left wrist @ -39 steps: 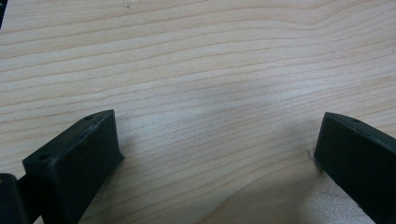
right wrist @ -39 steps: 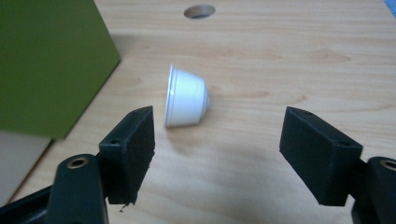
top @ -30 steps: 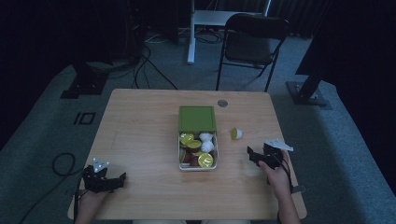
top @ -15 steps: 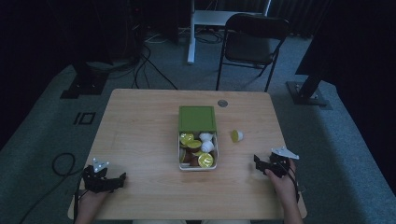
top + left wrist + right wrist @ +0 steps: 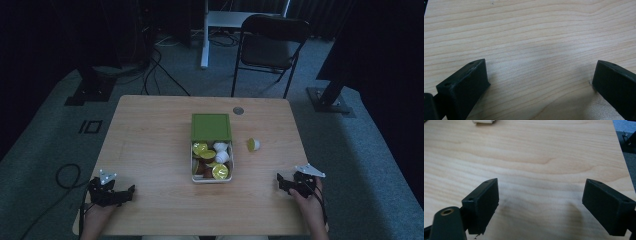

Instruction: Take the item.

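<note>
Both grippers parked low in the high view, jaws spread wide over bare wood, nothing held: left gripper (image 5: 111,192) at lower left, right gripper (image 5: 299,182) at lower right. At frame centre, a white tray (image 5: 194,172) of small capsules with its green lid (image 5: 211,127) lying just above it. Just right of the tray, one loose capsule (image 5: 253,144), on its side. Up and to the left of the right gripper, well apart from it, far across from the left. Likely a reach for the right hand, angled toward frame centre.
</note>
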Demonstrator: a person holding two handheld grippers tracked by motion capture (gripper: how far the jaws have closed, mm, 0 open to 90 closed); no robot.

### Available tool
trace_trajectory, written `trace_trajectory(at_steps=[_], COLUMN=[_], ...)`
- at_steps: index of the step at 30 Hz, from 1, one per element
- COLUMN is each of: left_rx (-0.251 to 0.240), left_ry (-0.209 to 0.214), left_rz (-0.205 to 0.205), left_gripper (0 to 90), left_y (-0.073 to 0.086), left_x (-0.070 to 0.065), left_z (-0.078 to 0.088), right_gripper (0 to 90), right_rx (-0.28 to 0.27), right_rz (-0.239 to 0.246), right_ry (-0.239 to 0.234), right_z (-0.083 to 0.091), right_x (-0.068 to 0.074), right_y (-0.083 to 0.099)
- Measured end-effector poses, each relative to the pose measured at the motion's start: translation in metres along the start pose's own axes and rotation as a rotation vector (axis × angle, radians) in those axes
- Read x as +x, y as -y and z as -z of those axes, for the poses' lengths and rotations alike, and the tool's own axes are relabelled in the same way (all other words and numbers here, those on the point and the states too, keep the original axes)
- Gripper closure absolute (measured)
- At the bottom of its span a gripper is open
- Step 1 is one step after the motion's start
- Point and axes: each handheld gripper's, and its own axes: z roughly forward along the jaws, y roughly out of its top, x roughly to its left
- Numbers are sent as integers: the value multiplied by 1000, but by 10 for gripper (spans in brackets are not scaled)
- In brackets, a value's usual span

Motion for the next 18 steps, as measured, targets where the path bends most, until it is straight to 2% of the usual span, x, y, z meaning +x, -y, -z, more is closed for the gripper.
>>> trace_trajectory(at_steps=[10,11,14,18], left_rx=[0,0,0,0], left_ry=[0,0,0,0], left_rz=[0,0,0,0], left_gripper=[4,3,4,4], left_y=[0,0,0,0], left_x=[0,0,0,0], left_z=[0,0,0,0], right_gripper=[134,133,132,132], right_rx=[40,39,28,47], right_rz=[25,25,28,33], right_ry=[-19,-34,-34,-51], right_z=[6,8,9,7], right_x=[-2,-1,0,1], right_y=[7,8,8,8])
